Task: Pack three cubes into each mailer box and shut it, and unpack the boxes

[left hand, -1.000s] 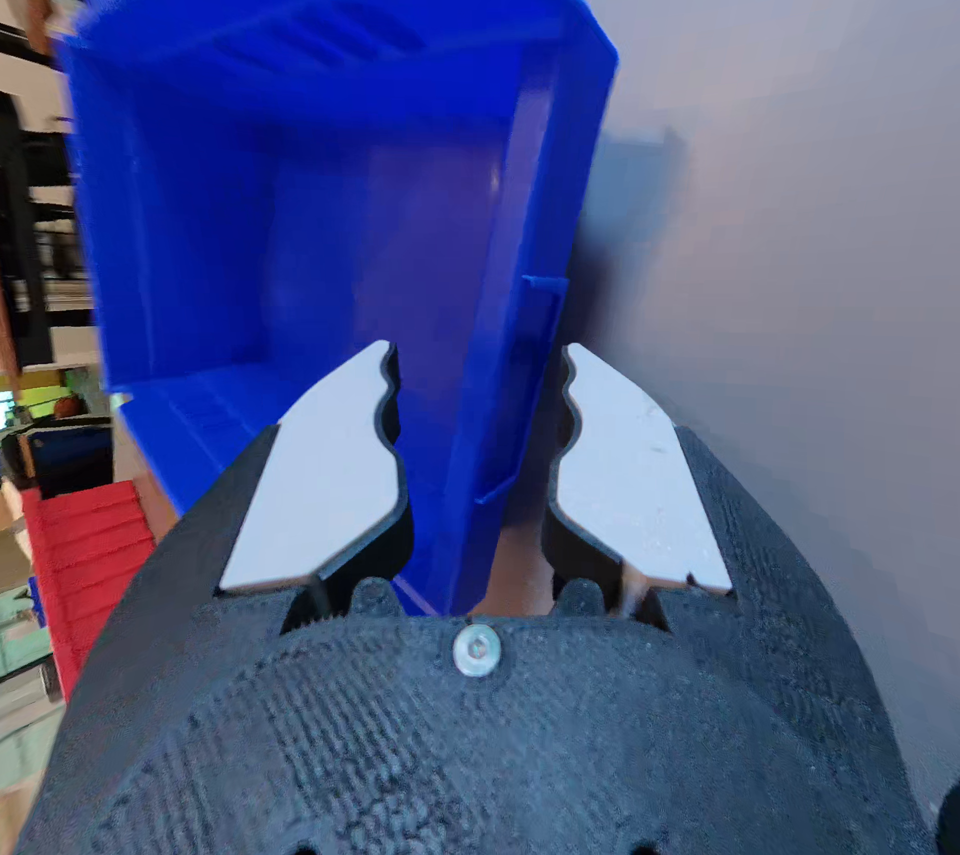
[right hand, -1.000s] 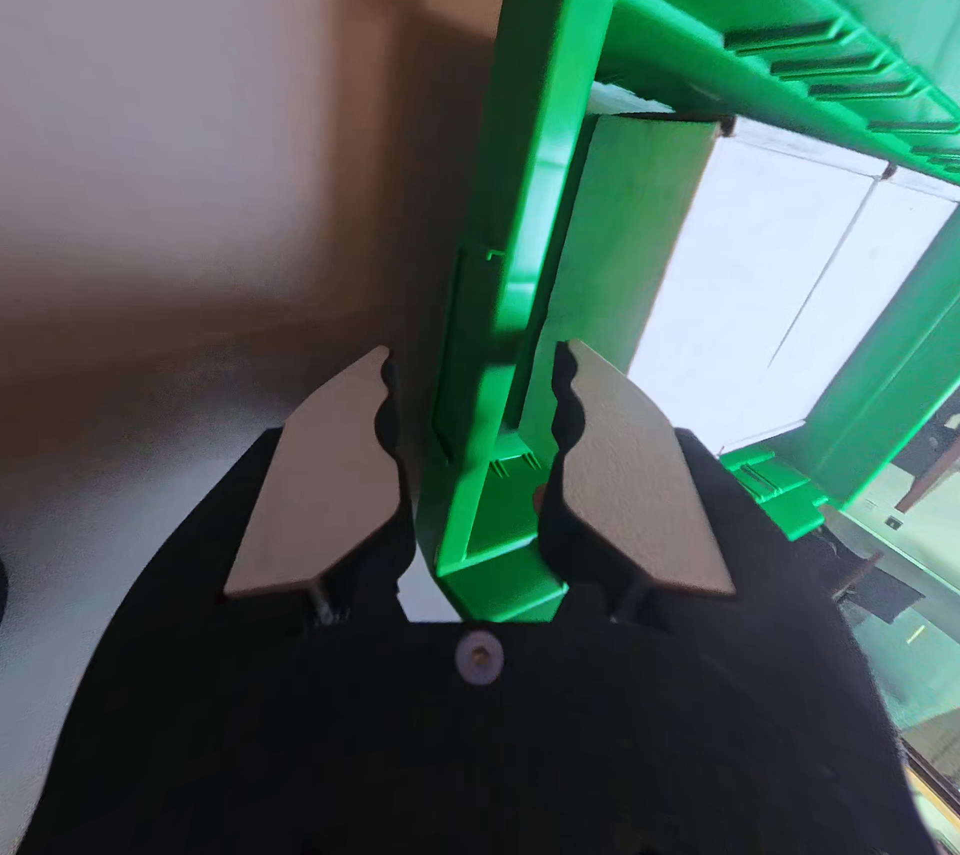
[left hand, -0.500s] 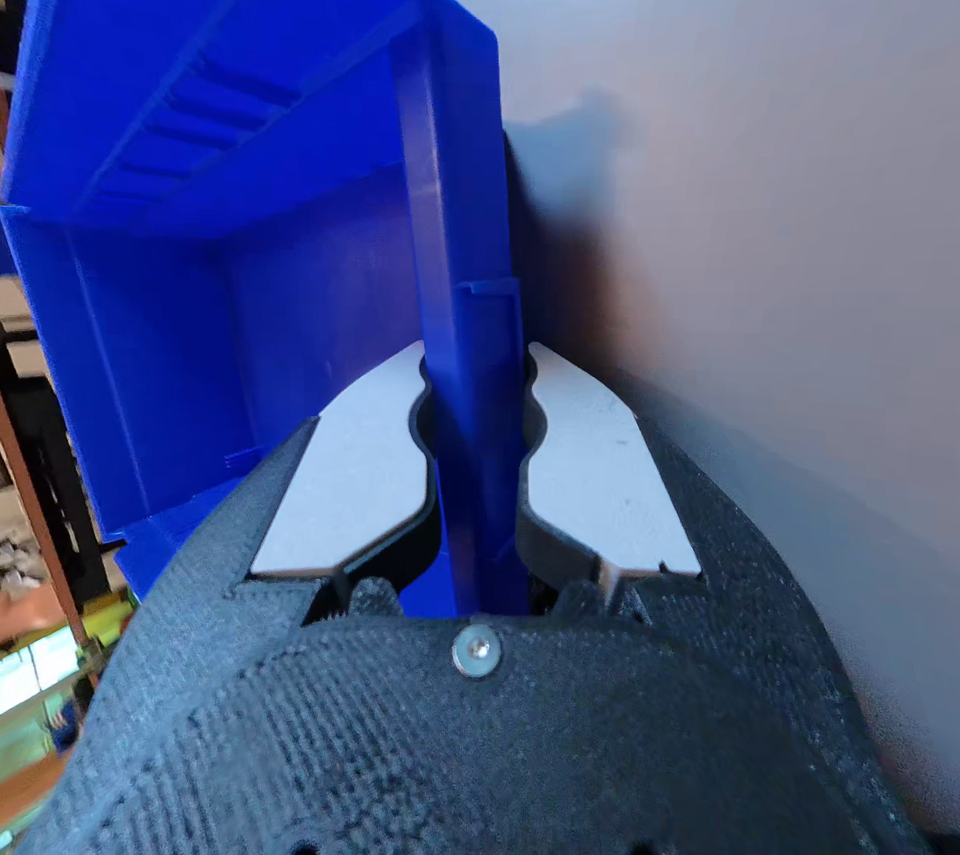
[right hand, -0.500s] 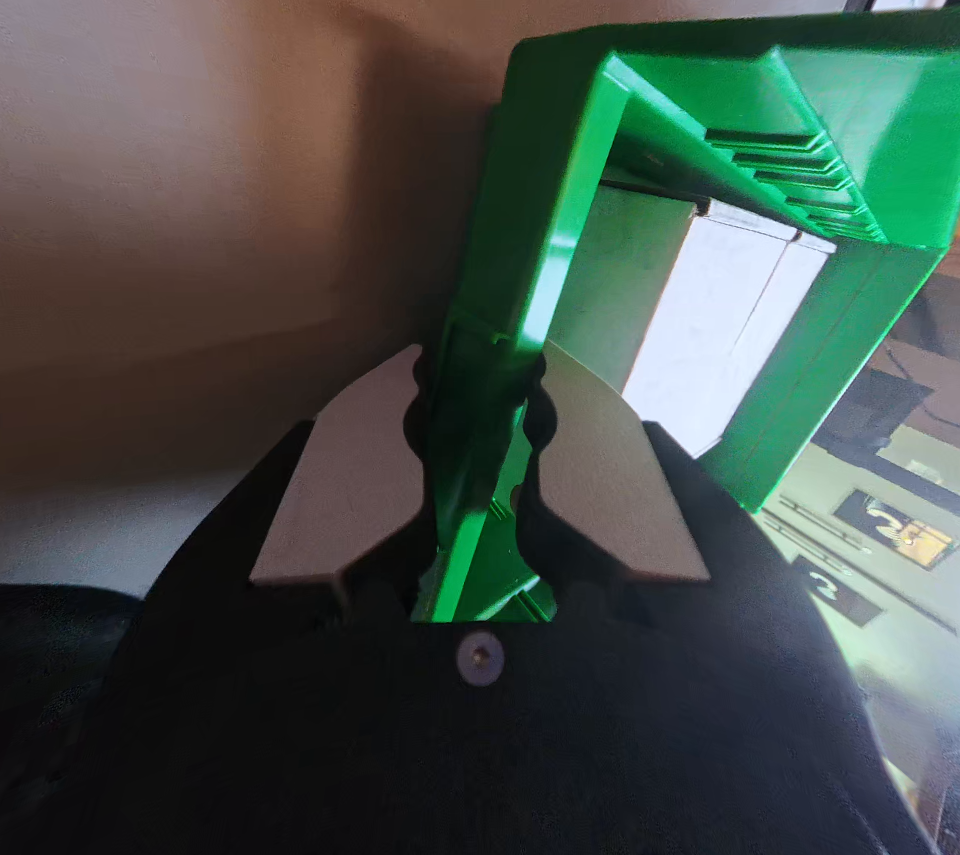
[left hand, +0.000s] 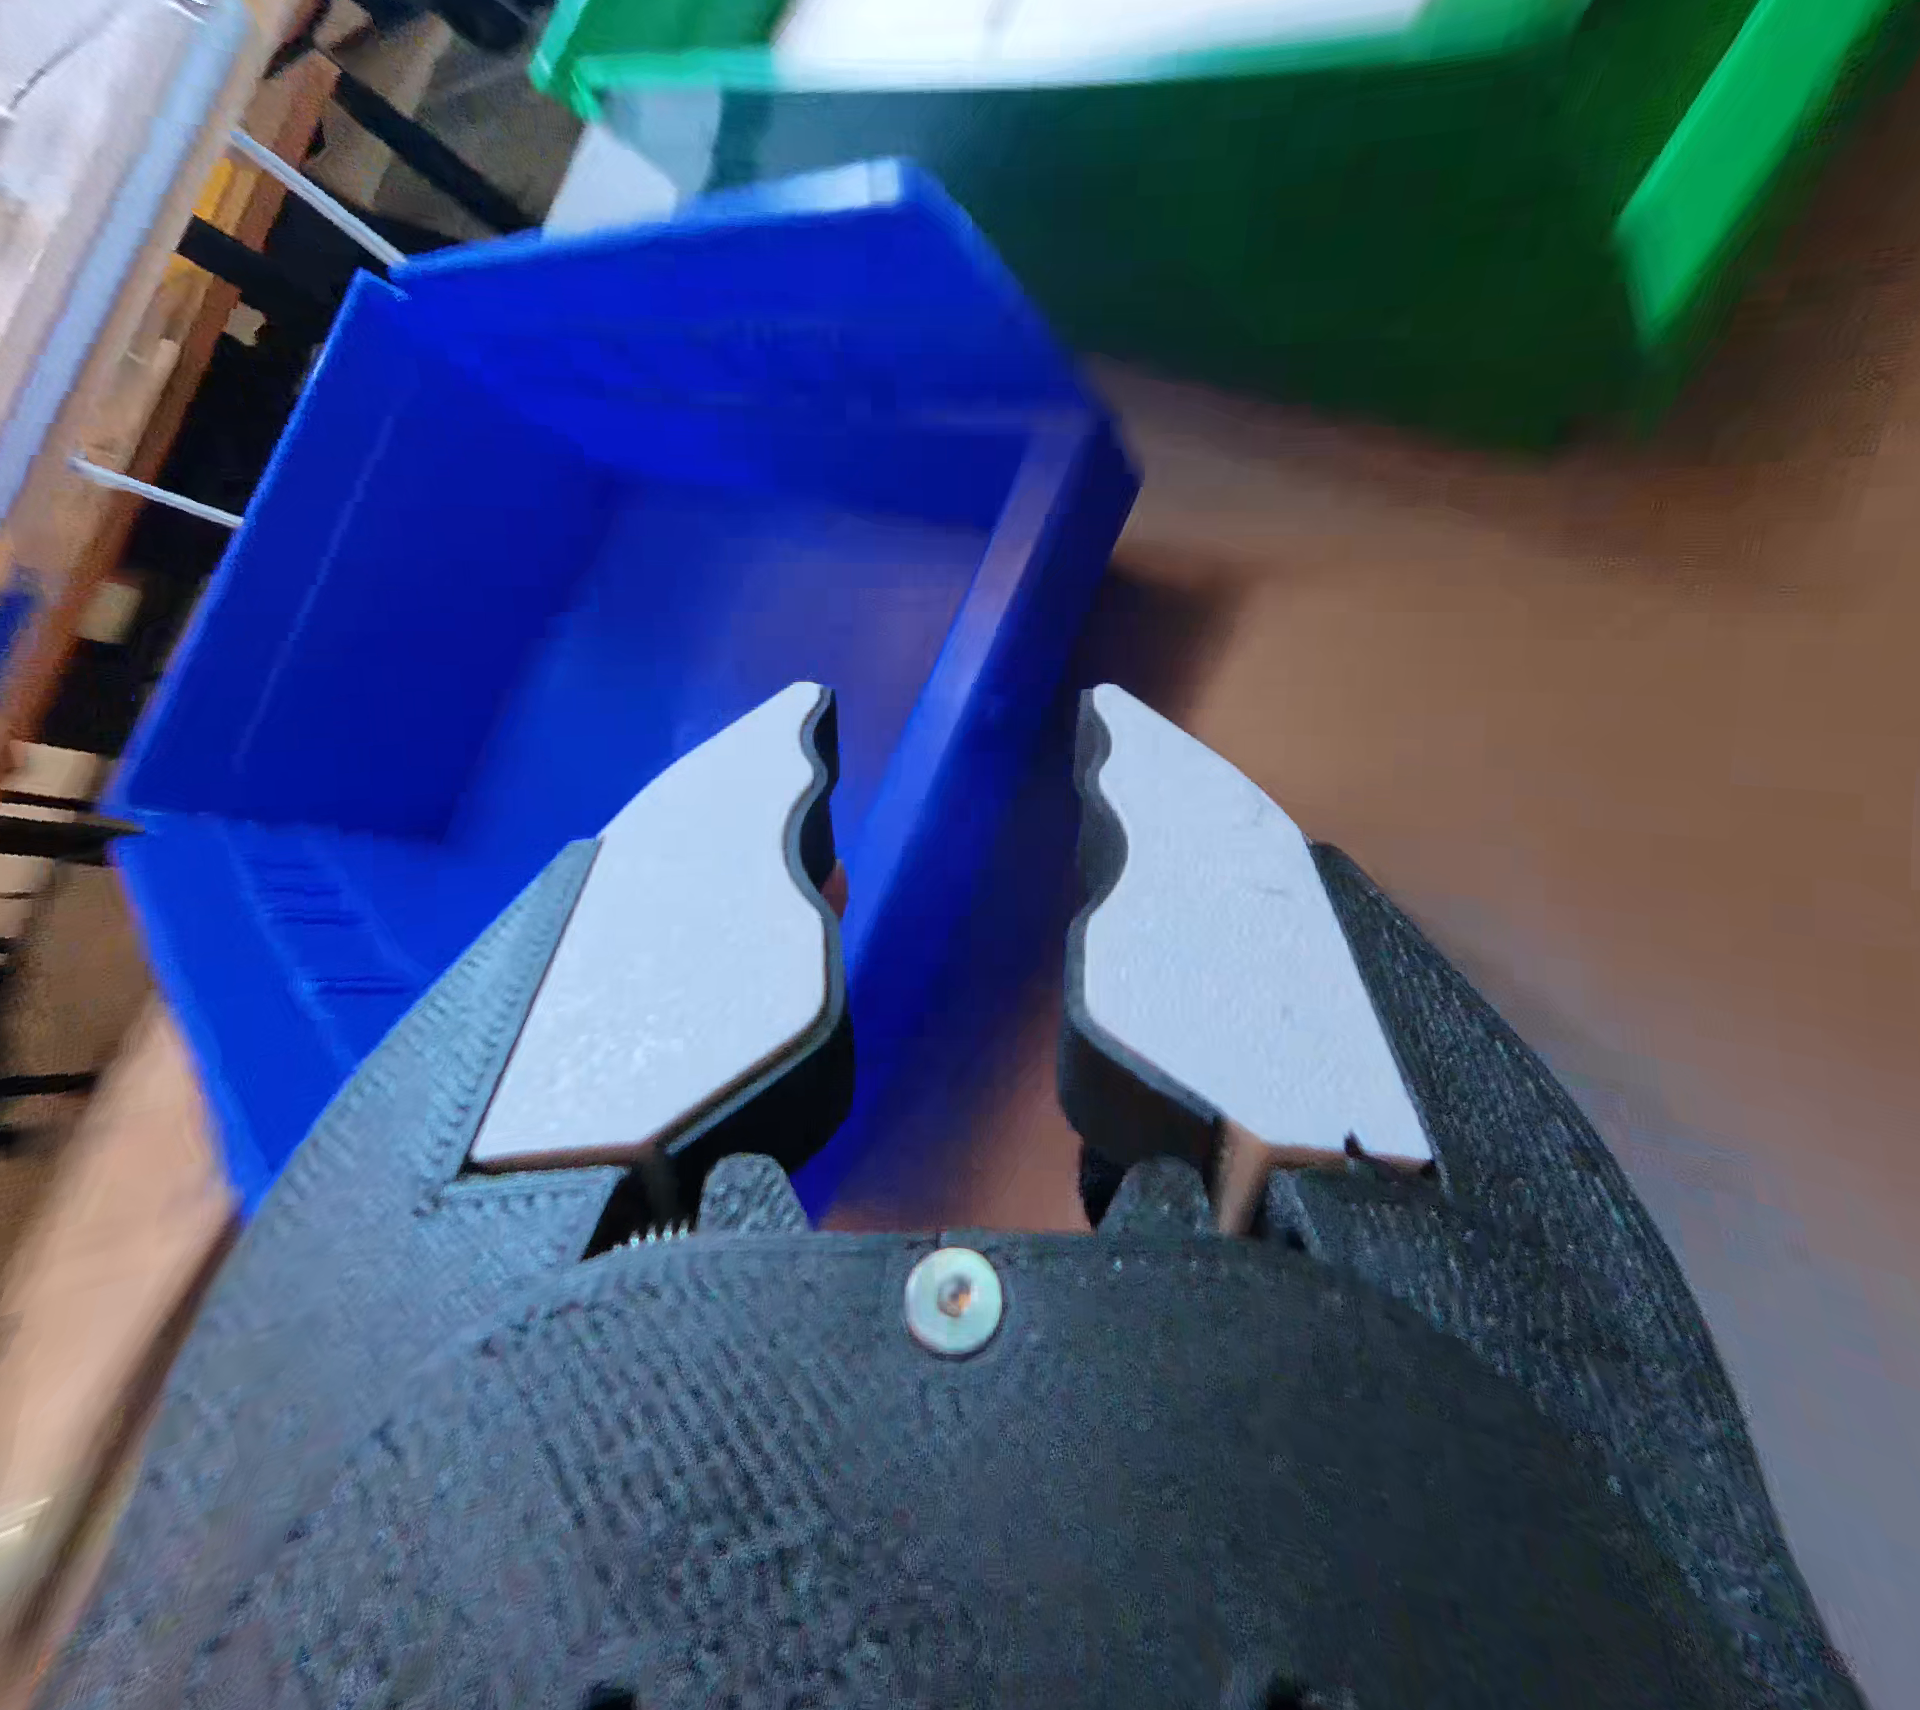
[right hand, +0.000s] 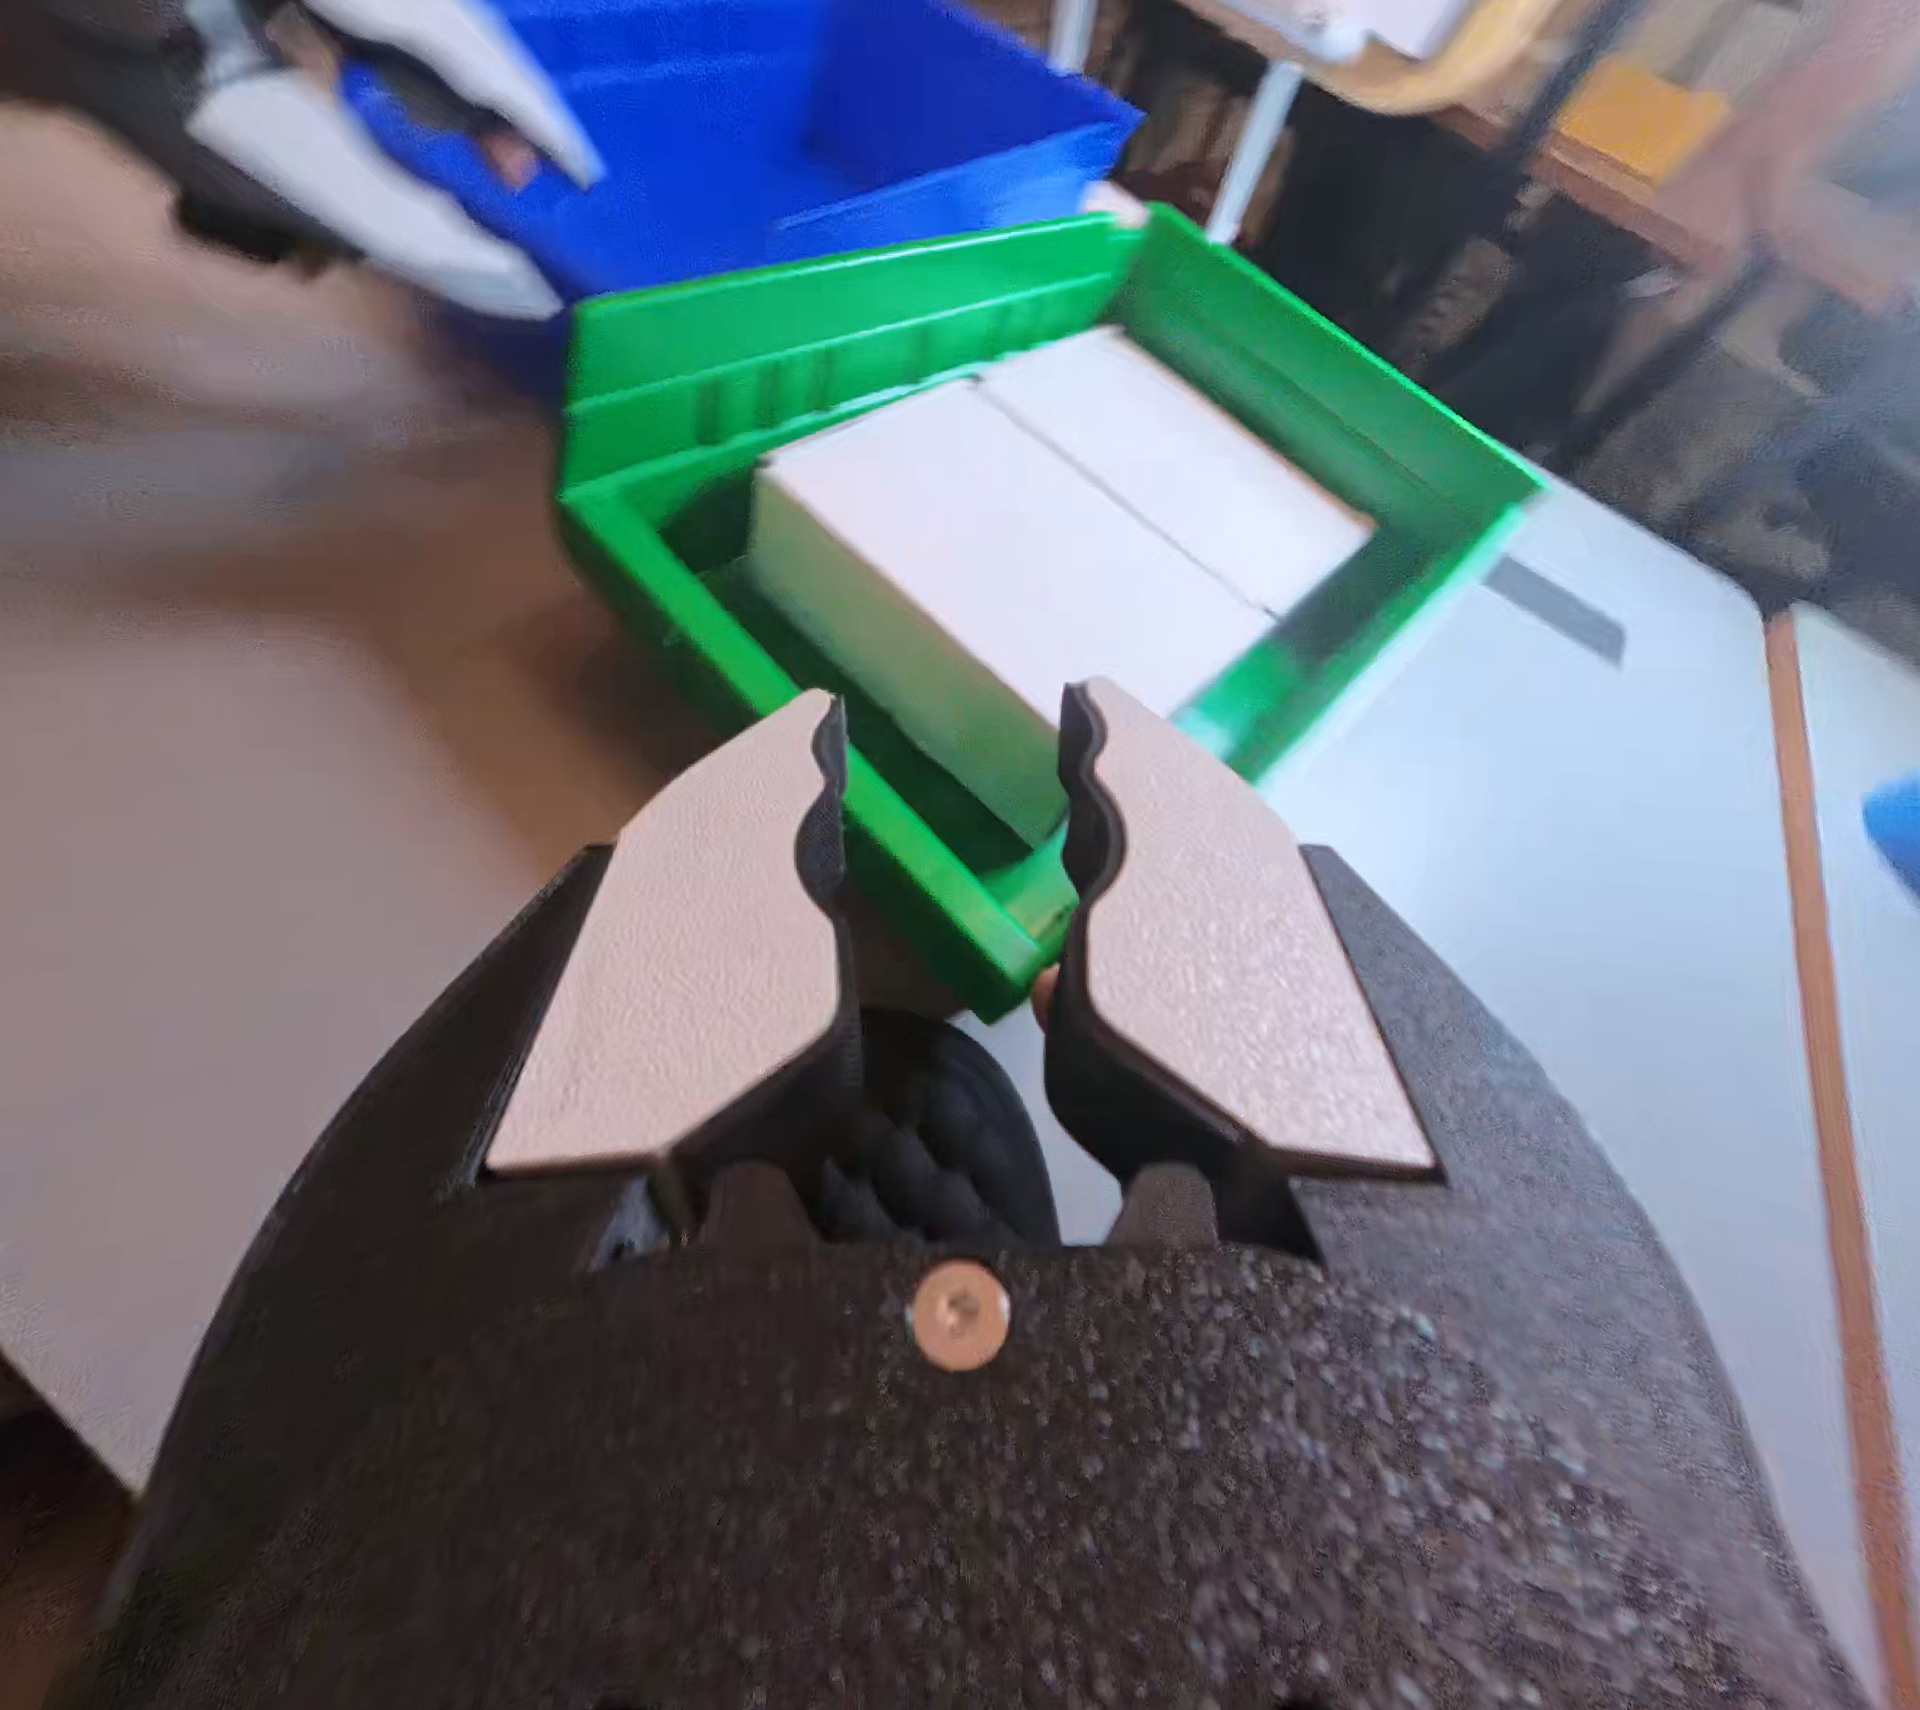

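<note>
Bins sit side by side on the table. Left gripper, jaws parted, straddles the empty blue bin's wall ungripped; closing off-centre could tip it. Right of this bin, the green bin holds two closed white mailer boxes, long axes running away from the gaping right gripper; its rim could snag there.

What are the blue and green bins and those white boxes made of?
Blue bin: seemingly moulded plastic, smooth, slightly glossy, with ribbed walls. Green bin: the same look, shiny along its rim. White boxes: probably matte cardboard, with flat faces and sharp folded edges, though blur leaves that open.
</note>
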The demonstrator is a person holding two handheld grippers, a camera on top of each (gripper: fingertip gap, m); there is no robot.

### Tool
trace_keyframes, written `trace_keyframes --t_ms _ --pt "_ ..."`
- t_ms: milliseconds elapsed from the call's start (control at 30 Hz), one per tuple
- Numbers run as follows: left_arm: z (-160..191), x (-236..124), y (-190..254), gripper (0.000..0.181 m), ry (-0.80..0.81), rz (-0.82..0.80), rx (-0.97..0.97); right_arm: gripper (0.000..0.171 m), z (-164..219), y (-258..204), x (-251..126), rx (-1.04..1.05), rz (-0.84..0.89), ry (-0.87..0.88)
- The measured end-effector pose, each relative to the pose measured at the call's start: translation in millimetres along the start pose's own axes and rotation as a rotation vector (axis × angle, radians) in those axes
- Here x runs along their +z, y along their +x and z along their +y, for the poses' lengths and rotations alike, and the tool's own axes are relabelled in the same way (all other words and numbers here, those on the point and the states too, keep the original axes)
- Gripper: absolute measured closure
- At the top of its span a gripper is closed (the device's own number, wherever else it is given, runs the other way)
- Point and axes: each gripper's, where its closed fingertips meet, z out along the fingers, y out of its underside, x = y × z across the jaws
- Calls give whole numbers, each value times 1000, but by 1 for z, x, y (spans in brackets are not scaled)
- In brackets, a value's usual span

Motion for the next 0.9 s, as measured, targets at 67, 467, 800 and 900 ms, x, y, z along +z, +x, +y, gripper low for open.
trace_keyframes --t_ms 67,467,800,900 --pt "-30 -13 25 137 111 100 -246 124 14 31 -8 213 70 26" --pt "-74 41 60 163 113 -114 -600 154 62 56 39 267 278 -147" --pt "-103 -61 15 166 233 -274 -483 155 -50 29 2 130 290 60" --pt "-97 -118 -19 166 225 -364 -478 155 -110 2 9 102 202 155"
